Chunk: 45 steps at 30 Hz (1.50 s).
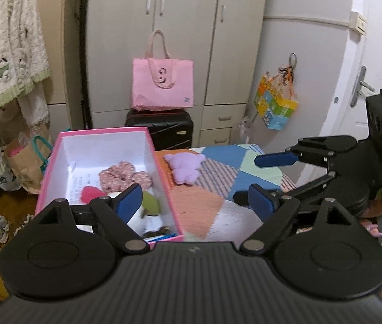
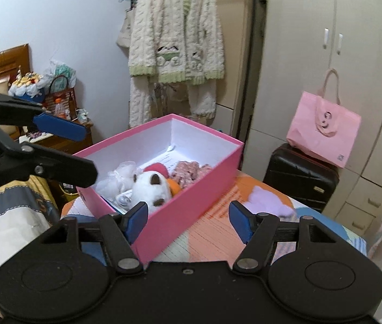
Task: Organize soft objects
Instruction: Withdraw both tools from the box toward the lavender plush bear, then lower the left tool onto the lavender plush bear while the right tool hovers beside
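Left gripper point(image 1: 195, 202): jaws spread wide, nothing between the blue pads. Its left finger point(image 1: 129, 199) overlaps the near end of the pink box point(image 1: 164, 183), above a white plush toy point(image 2: 152, 189) lying inside. Farther in the box, beyond that fingertip: a red soft piece point(image 1: 91, 193), then a pink floral scrunchie point(image 1: 122, 176).

Right gripper point(image 2: 188, 220): jaws also apart, empty. Its left finger sits just before the box's near wall.

Ahead between the left gripper's fingers, outside the box on the patchwork cover point(image 1: 245, 167): a lilac plush point(image 1: 185, 167), untouched.

Beyond: pink tote bag point(image 1: 162, 83) on a black suitcase point(image 1: 161, 129).
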Motion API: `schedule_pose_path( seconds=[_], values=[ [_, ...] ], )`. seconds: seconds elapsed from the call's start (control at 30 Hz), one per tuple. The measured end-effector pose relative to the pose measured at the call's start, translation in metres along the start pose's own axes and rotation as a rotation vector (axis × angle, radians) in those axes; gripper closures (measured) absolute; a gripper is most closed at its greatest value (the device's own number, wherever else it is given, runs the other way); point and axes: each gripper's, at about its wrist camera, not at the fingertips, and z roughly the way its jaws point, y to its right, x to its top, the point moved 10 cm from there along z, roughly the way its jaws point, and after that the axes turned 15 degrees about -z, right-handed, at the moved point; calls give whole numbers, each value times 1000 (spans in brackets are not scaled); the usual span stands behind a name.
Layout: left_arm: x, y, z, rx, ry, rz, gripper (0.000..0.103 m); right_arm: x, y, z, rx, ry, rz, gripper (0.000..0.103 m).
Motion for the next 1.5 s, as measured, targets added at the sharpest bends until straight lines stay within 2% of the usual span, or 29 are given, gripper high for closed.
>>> schedule_pose_path(
  seconds=[0.23, 0.5, 0.77, 0.93, 1.03, 1.17, 1.33, 1.5],
  values=[
    [-12, 41, 25, -17, -17, 52, 14, -23, 50, -24, -97, 36, 48, 29],
    [-20, 71, 73, -23, -26, 68, 14, -43, 113, -15, -68, 111, 155, 28],
    [-21, 74, 133, 51, -10, 61, 14, -51, 142, 24, 18, 128, 208, 28],
    [-25, 74, 173, 82, -18, 54, 14, -56, 151, 57, 104, 86, 205, 29],
    [-28, 73, 193, 106, 9, 47, 14, -59, 156, 78, 171, 57, 224, 29],
    [-31, 70, 219, 154, 32, 63, 14, -63, 155, 105, 250, 30, 185, 29],
    [-29, 55, 248, 212, 58, -3, 14, -64, 157, 134, 303, 14, 139, 29],
    [-27, 38, 271, 292, 80, -34, 15, -60, 167, 167, 350, 8, 122, 34]
  ],
)
